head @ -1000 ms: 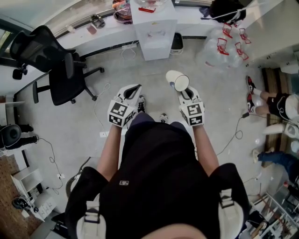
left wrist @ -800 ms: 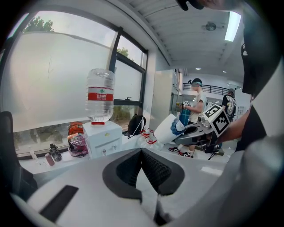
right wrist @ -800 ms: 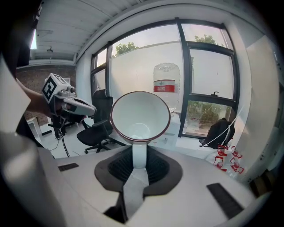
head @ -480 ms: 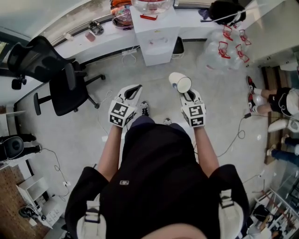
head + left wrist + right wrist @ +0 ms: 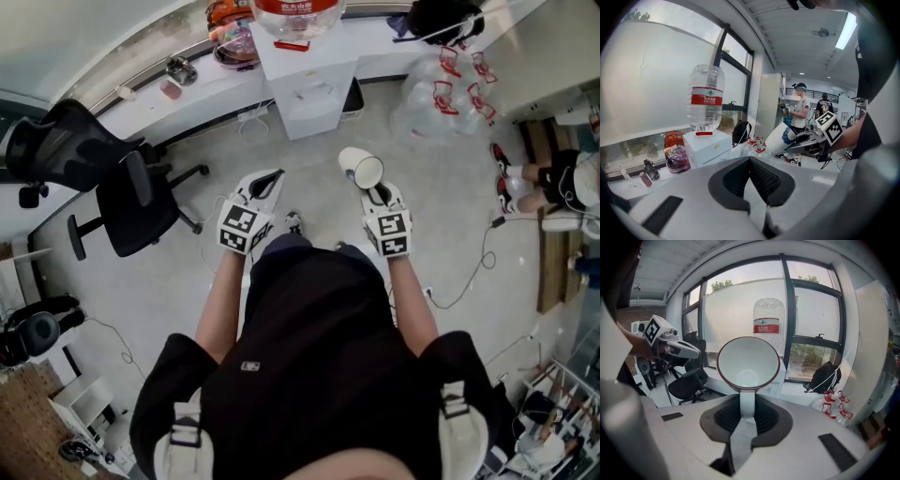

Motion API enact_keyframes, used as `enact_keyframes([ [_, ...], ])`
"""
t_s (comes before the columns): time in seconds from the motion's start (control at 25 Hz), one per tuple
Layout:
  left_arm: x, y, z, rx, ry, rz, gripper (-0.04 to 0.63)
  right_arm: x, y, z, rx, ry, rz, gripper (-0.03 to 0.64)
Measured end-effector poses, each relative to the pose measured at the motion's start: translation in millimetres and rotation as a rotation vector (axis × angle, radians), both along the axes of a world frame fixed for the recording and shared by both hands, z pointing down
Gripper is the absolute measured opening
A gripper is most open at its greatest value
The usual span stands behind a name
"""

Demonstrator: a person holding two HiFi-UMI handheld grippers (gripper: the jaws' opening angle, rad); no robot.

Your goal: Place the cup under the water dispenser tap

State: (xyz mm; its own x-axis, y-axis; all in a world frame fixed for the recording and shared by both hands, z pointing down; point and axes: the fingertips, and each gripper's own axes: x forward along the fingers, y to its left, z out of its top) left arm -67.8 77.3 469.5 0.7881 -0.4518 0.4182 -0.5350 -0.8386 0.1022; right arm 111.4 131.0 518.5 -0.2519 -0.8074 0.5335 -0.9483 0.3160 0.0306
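A white cup [image 5: 361, 167] with a dark red rim is tilted mouth-up, and my right gripper [image 5: 375, 191] is shut on its handle. In the right gripper view the cup [image 5: 748, 362] fills the middle, with its handle pinched between the pads of the right gripper [image 5: 746, 411]. The white water dispenser [image 5: 305, 75] stands ahead against the window counter, with a clear bottle [image 5: 291, 9] on top. My left gripper [image 5: 270, 178] is held level beside the right one, shut and empty [image 5: 751, 161]. From the left gripper view the dispenser [image 5: 708, 145] and its bottle [image 5: 705, 96] are well ahead.
A black office chair [image 5: 131, 183] stands on the floor at left. The counter [image 5: 187, 80] along the window holds snack bags and small items. Empty water jugs [image 5: 441, 89] lie right of the dispenser. A person's legs [image 5: 553, 202] and a floor cable [image 5: 469, 272] are at right.
Both grippers have been carried forward across the floor toward the dispenser, which now shows more of its bottle. The cup stays in the right gripper's hold.
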Motion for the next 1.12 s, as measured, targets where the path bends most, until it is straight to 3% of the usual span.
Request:
enact_keyframes([
  [0.44,-0.8,-34.6,-1.0,0.004,0.010,0.077,-0.002,-3.5,-19.8,2.0,-0.012,0.011,0.078,0.044],
  [1.12,-47.8,-70.2,4.1,-0.010,0.027,0.090,-0.002,-43.4,-42.5,17.3,-0.042,0.038,0.096,0.044],
])
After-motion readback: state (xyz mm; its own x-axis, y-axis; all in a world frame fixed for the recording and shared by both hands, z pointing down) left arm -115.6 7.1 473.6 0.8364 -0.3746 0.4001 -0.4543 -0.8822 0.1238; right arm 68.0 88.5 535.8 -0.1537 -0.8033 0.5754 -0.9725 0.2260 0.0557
